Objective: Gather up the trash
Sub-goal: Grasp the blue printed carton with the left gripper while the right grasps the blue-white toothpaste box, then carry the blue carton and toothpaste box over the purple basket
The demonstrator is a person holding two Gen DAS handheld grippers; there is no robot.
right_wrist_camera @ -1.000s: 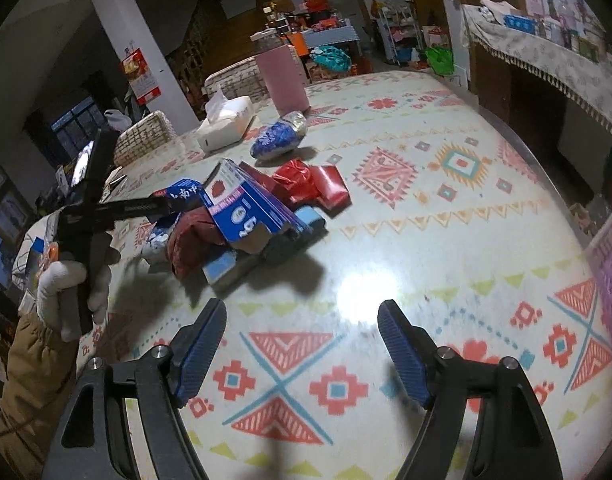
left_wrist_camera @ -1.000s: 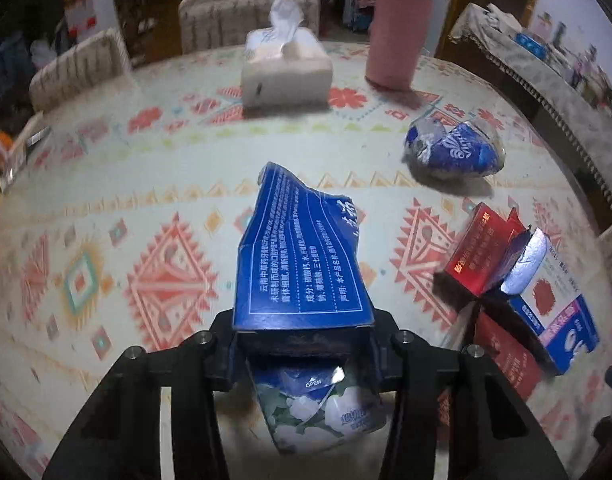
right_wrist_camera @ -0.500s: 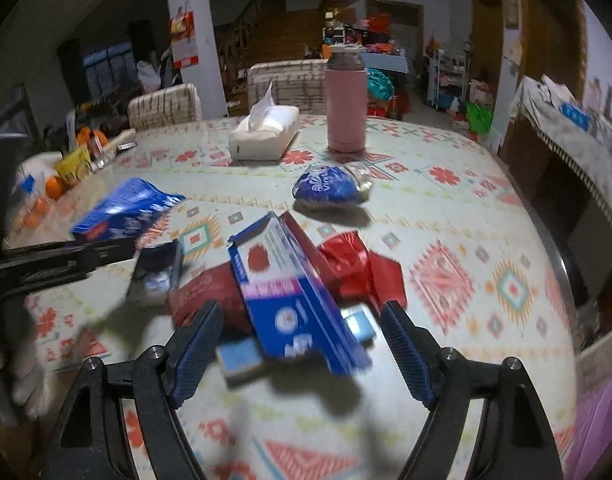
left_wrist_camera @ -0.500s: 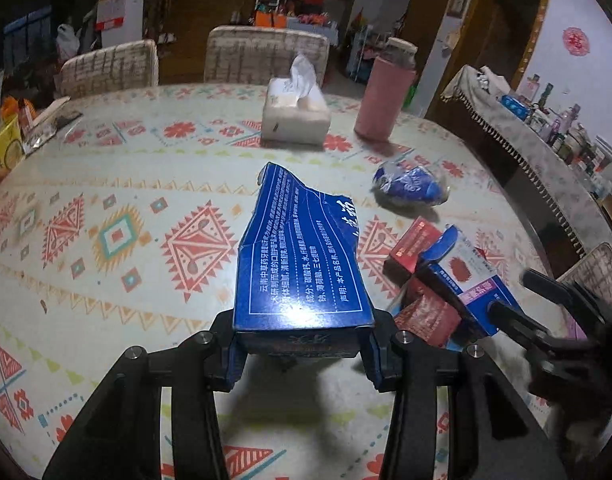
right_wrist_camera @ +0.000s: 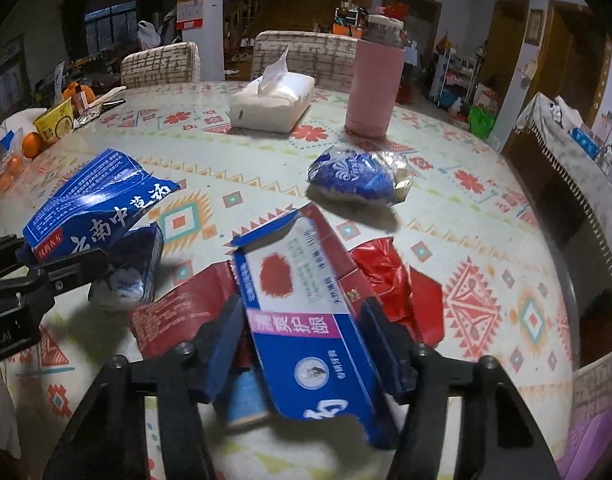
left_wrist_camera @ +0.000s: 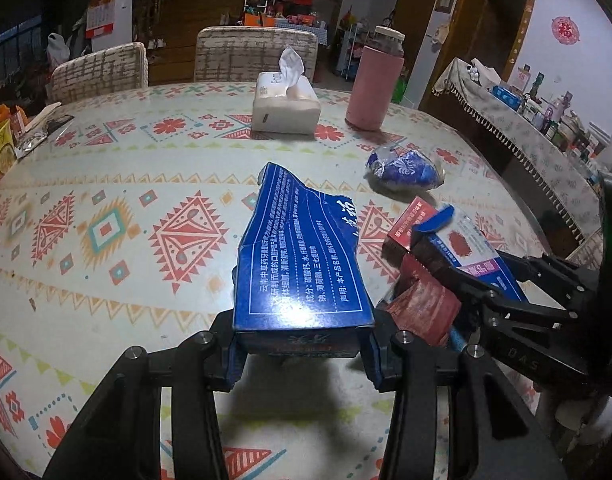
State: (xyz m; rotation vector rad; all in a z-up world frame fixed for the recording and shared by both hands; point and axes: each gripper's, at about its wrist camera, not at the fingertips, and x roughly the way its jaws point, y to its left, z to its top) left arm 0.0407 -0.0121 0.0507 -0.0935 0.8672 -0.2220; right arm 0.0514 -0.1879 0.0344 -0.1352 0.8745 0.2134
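My left gripper [left_wrist_camera: 302, 354] is shut on a torn dark blue carton [left_wrist_camera: 302, 264] and holds it above the patterned table; the carton also shows in the right wrist view [right_wrist_camera: 94, 208]. My right gripper [right_wrist_camera: 306, 348] has its jaws on either side of a white, blue and pink toothpaste box [right_wrist_camera: 306, 320], pads [right_wrist_camera: 226, 344] close to its sides; contact is unclear. The box lies on a heap of red wrappers [right_wrist_camera: 389, 284]. A crumpled blue bag [right_wrist_camera: 357, 176] lies behind the heap. A small blue packet [right_wrist_camera: 134, 276] lies under the left gripper.
A white tissue box [left_wrist_camera: 286, 104] and a pink bottle [left_wrist_camera: 373, 88] stand at the back of the table [left_wrist_camera: 106, 184]. Snack packs and oranges [right_wrist_camera: 46, 128] sit at the far left. Chairs stand behind. A sideboard [left_wrist_camera: 545, 136] is at the right.
My right gripper has moved in over the trash heap and closed around the toothpaste box. My left gripper has lifted the blue carton higher off the table.
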